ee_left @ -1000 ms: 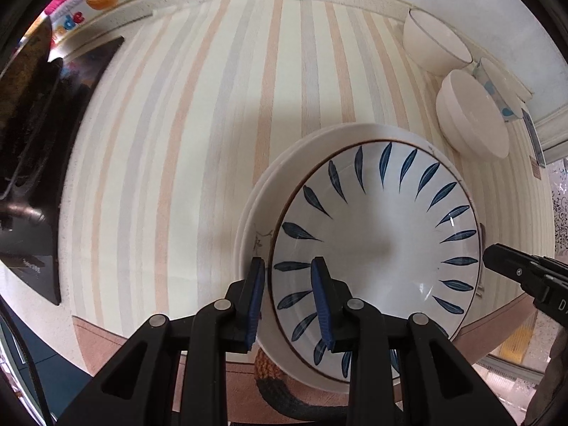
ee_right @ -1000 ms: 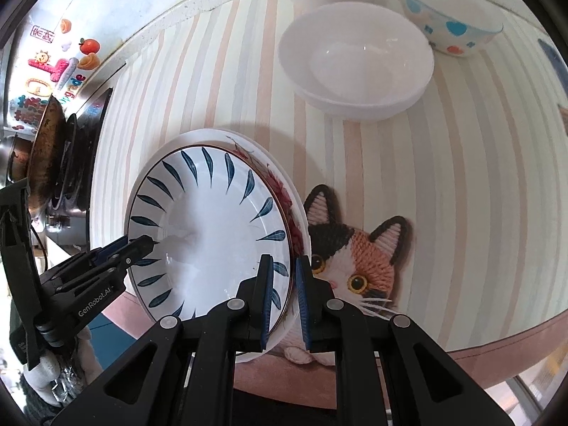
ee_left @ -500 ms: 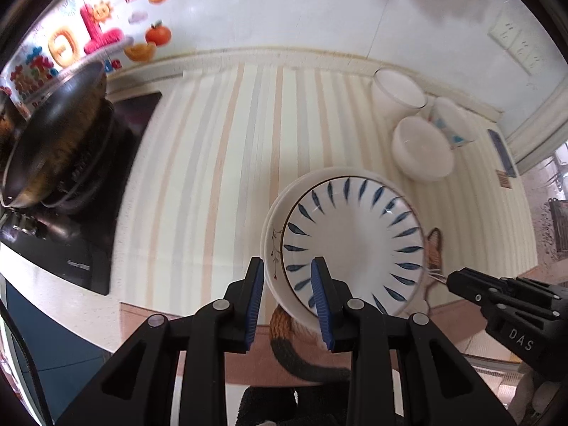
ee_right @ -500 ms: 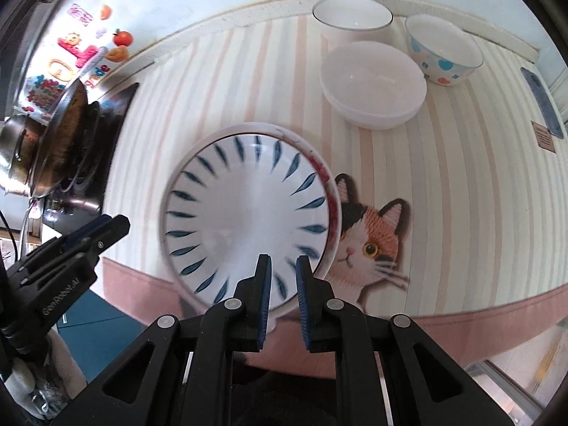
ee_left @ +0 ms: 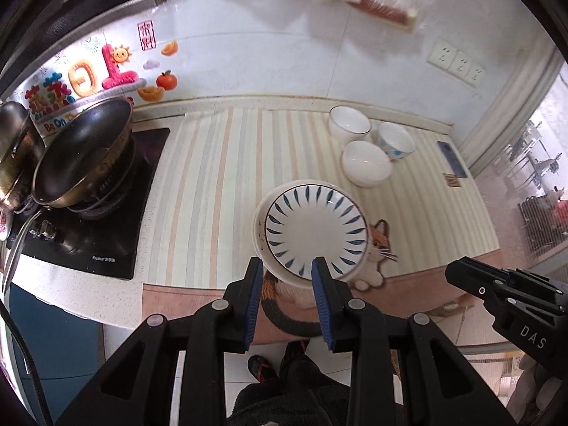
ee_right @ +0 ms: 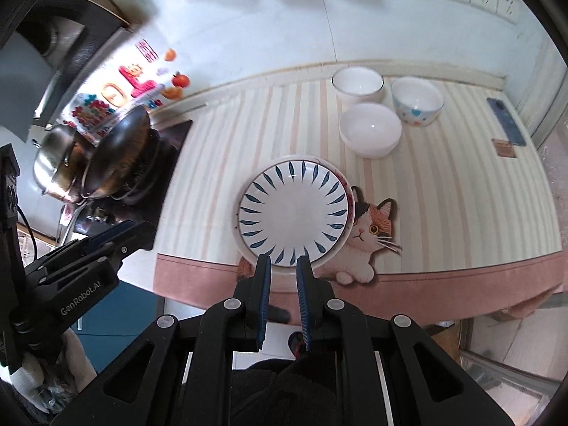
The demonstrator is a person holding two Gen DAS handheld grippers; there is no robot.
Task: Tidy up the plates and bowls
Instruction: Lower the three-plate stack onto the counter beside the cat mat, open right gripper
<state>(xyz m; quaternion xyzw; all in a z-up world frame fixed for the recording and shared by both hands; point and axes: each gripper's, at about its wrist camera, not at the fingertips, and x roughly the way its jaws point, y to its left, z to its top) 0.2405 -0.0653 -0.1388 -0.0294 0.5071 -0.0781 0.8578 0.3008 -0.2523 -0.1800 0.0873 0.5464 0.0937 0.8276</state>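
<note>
The blue-leaf plate (ee_left: 316,229) is seen stacked on a larger white plate (ee_left: 258,227), both lying on the striped surface (ee_left: 213,184) and partly covering a cat picture (ee_right: 372,227) printed on it. Three bowls are grouped beyond the blue-leaf plate, toward the wall: a plain white bowl (ee_right: 370,129) nearest it, a rimmed white bowl (ee_right: 357,83) and a dotted bowl (ee_right: 417,100) behind. The left gripper (ee_left: 288,298) is held above the near edge of the blue-leaf plate, clenched and empty, clear of the rim. The right gripper (ee_right: 284,296) is likewise clenched on nothing above the same near edge.
</note>
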